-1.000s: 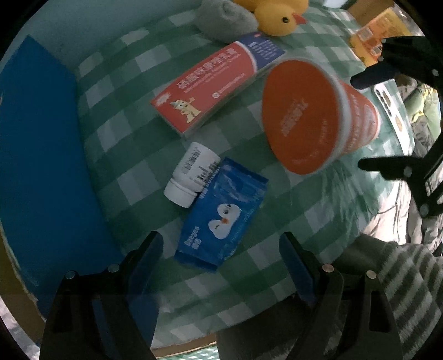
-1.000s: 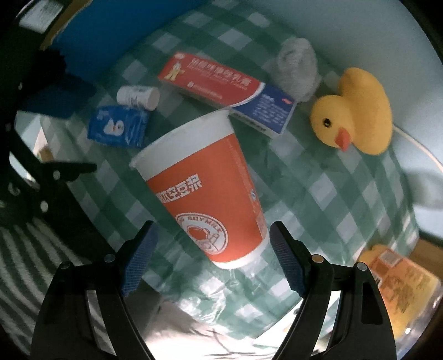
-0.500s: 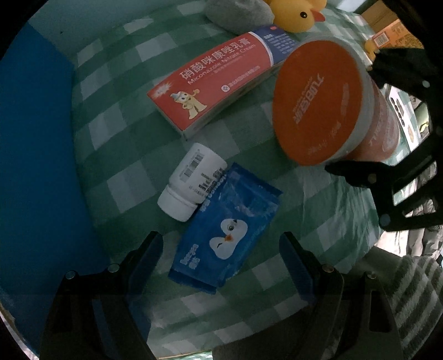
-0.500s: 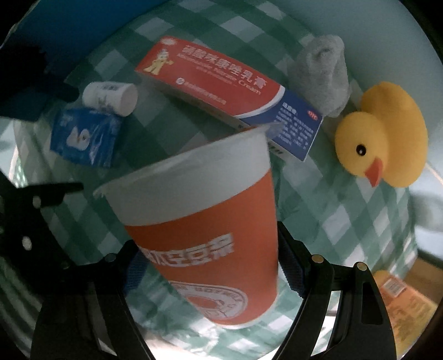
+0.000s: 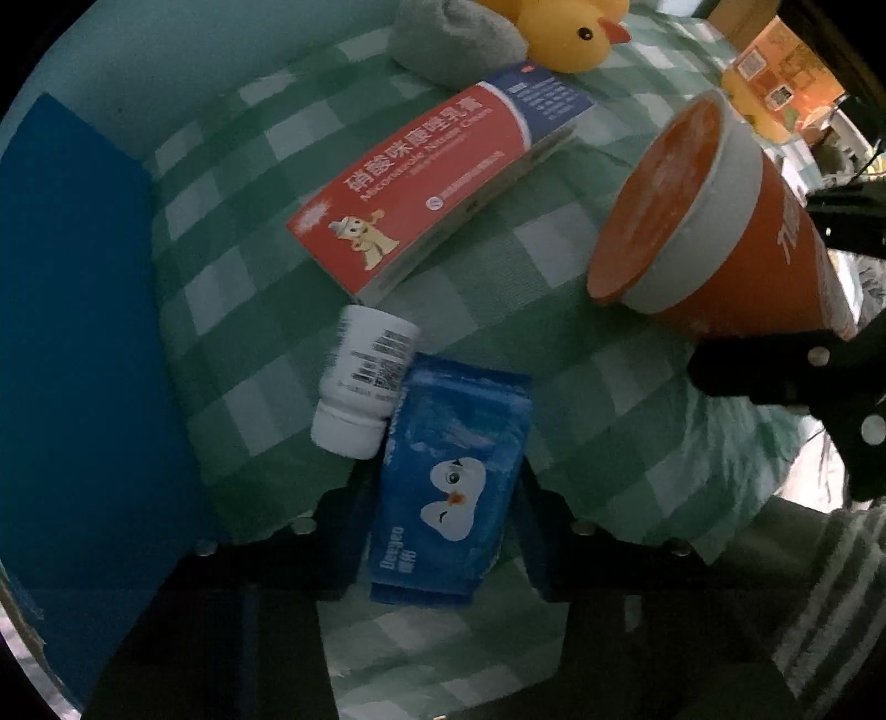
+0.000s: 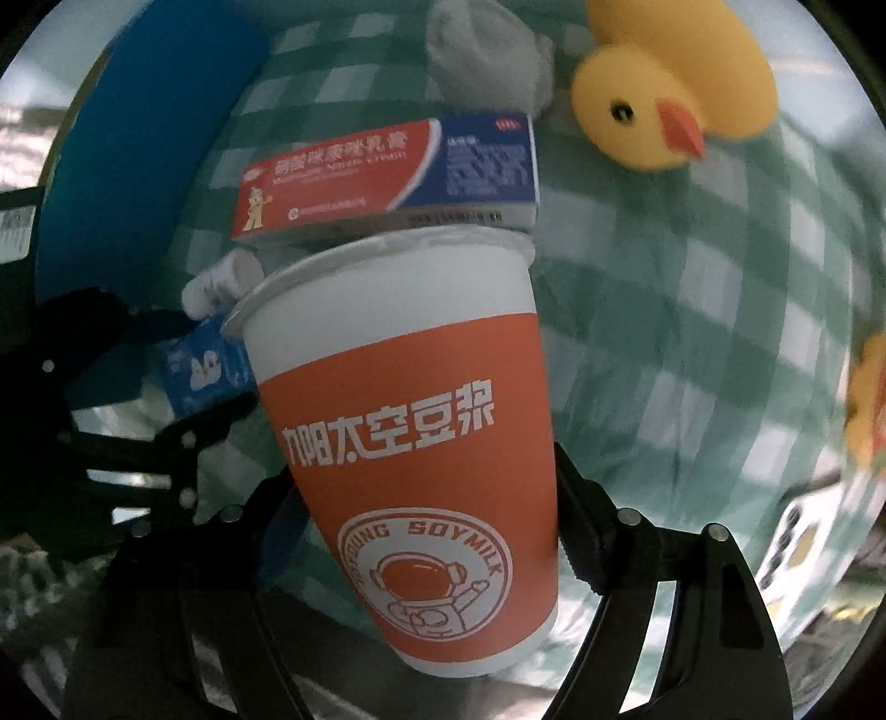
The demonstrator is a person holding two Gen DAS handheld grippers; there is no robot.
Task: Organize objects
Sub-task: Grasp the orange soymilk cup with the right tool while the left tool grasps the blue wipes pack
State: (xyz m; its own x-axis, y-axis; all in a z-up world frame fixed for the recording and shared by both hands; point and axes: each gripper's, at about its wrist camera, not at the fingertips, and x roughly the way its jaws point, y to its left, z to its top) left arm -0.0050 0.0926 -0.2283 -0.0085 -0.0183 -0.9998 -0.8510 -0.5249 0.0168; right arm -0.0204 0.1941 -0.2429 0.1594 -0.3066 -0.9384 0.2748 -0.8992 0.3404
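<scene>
1. A green and white checked cloth [image 5: 554, 277] is covering the table, and a blue board [image 5: 72, 332] is lying along its left edge.
2. The right gripper [image 6: 421, 531] is pinching the big orange soy milk cup [image 6: 421, 421], which is tilting above the cloth near the table's right edge.
3. A red medicine box [image 5: 421, 183], a yellow duck [image 5: 565, 27] and a grey cloth ball [image 5: 448, 39] are sitting toward the far edge.
4. The left gripper [image 5: 443, 531] has just been closing and is squeezing the blue wipes pack [image 5: 448, 493] near the front edge, with a white bottle [image 5: 365, 387] touching the pack.

cloth: green-white check [image 5: 559, 266] | sleeve: striped [image 5: 830, 598]
</scene>
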